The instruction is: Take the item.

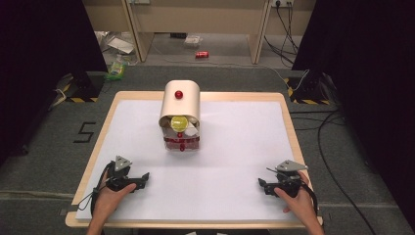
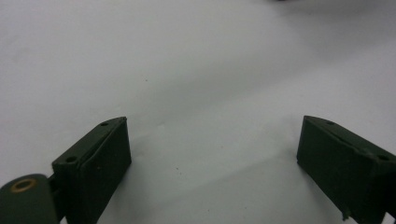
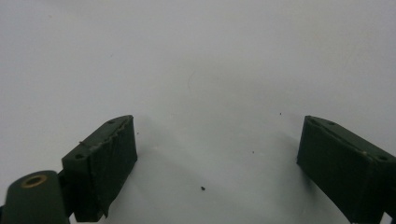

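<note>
Left gripper [image 1: 145,175] rests well left of and nearer than the bread box [image 1: 180,115], jaws wide, empty. Box mid-table, lid rolled up, yellow cup [image 1: 179,122] inside. Right gripper [image 1: 261,182] well right, likewise wide and empty; judgement: approach low from the front, steadying the box while the other reaches in.

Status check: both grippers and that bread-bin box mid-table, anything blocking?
Left gripper and right gripper open, empty, resting near table edge. Bread-bin box mid-table, untouched, yellow item inside its opening. White mat between bare; nothing blocking.
</note>
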The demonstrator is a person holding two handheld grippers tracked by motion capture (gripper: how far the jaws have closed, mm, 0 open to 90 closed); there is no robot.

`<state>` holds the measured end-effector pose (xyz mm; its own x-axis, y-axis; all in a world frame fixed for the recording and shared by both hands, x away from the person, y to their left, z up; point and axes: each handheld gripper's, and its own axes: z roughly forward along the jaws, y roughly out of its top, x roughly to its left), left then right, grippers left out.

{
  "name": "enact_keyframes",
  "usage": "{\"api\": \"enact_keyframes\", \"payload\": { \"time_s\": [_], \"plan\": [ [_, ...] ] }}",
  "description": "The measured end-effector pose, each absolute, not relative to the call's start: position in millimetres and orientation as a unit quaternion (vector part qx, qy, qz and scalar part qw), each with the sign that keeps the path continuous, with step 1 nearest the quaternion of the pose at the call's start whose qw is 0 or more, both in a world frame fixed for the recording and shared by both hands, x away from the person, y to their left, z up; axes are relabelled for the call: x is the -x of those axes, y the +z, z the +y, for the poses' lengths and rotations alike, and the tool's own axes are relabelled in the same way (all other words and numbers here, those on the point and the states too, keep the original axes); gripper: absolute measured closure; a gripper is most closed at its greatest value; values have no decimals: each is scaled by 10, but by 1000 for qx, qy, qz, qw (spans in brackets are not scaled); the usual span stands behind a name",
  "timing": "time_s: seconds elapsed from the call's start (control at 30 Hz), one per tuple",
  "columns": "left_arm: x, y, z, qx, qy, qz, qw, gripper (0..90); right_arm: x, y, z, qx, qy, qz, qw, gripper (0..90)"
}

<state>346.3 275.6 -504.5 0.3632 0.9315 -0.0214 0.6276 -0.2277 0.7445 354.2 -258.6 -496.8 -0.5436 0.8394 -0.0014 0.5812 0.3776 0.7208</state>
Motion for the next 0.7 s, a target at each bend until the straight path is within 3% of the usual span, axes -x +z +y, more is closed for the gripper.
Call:
{"api": "enact_keyframes", "payload": {
  "time_s": [0.37, 0.7],
  "plan": [
    [-3422, -4980, 2667, -749, 217, 503, 373, 149, -3540, -4967, -2585, -441, 344, 808, 186, 122],
    [-3338, -4598, 2263, -757, 239, 436, 425, 154, -3543, -4968, -2587, -438, 344, 809, 189, 122]
  ]
}}
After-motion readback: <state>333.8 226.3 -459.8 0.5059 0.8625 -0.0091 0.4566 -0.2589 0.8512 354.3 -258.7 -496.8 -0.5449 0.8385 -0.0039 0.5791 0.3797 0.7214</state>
